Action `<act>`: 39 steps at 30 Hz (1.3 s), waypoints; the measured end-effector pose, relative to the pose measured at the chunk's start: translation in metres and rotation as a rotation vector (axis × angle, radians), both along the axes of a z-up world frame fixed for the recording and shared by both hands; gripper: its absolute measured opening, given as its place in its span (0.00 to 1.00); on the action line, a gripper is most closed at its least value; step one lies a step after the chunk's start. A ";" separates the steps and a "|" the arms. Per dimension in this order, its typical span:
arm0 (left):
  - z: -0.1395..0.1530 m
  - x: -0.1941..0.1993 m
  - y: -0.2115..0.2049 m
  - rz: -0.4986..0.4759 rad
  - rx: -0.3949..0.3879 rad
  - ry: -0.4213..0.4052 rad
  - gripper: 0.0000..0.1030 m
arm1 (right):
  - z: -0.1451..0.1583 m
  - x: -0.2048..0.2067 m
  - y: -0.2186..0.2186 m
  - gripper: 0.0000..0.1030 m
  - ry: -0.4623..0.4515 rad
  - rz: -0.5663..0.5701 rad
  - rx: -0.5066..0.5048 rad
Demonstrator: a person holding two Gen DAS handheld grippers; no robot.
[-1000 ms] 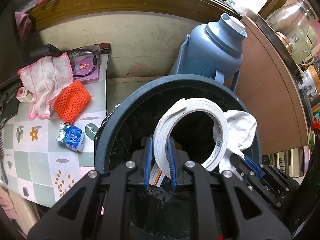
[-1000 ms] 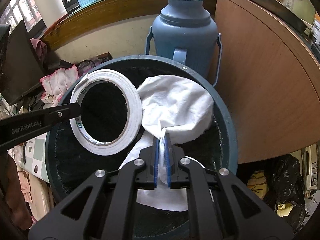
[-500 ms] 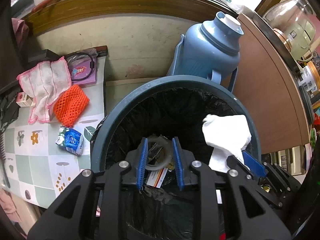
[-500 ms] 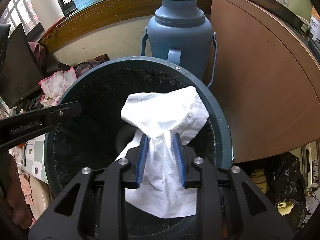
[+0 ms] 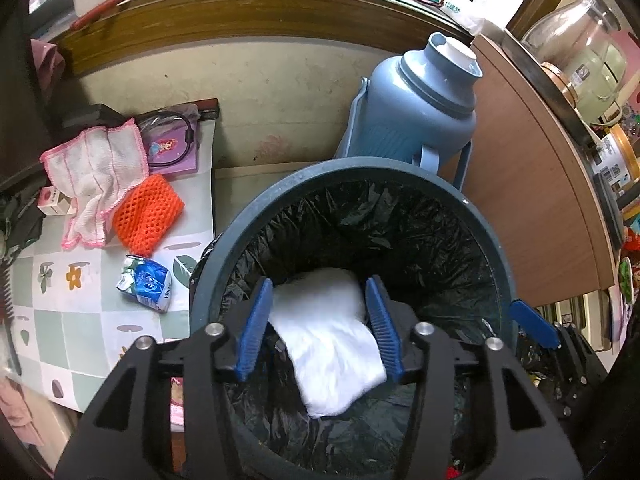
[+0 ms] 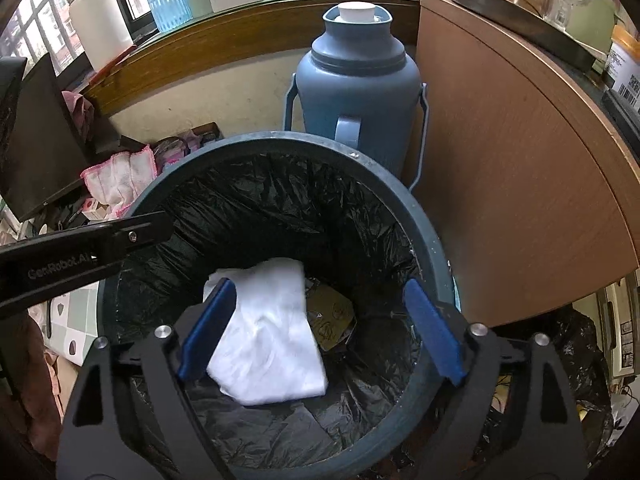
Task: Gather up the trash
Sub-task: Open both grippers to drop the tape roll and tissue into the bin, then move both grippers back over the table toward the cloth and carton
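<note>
A blue thermos jug stands against the cream wall, below the wooden windowsill, beside a brown cabinet.

My way into the bin stands open, hemmed by the flask behind and the wooden panel alongside.

White tissue, black-lined teal bin, orange mesh scourer (pink-edged cloth beside).

Glossy crinkled black plastic liner in a matt bin; soft white paper tissue inside.
</note>
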State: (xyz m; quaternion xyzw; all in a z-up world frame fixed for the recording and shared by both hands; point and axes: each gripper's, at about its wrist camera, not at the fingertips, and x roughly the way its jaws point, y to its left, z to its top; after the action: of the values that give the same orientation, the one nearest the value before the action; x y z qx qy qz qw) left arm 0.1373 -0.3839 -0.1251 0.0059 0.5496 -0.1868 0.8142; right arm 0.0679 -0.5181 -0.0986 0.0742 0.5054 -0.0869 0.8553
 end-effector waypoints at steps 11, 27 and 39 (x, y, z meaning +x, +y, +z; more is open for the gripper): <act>0.010 -0.007 0.011 0.033 -0.006 -0.024 0.80 | 0.009 -0.006 0.013 0.87 -0.022 0.005 -0.016; 0.023 -0.019 0.036 0.075 -0.013 -0.039 0.86 | 0.022 -0.017 0.033 0.87 -0.060 0.019 -0.018; 0.038 -0.030 0.077 0.141 -0.007 -0.075 0.86 | 0.034 -0.014 0.067 0.87 -0.109 0.075 0.026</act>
State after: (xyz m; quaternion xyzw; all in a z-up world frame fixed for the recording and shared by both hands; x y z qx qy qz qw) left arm 0.1071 -0.3072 -0.0871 -0.0288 0.5173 -0.1307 0.8453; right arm 0.0535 -0.4511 -0.0650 0.0707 0.4616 -0.0442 0.8832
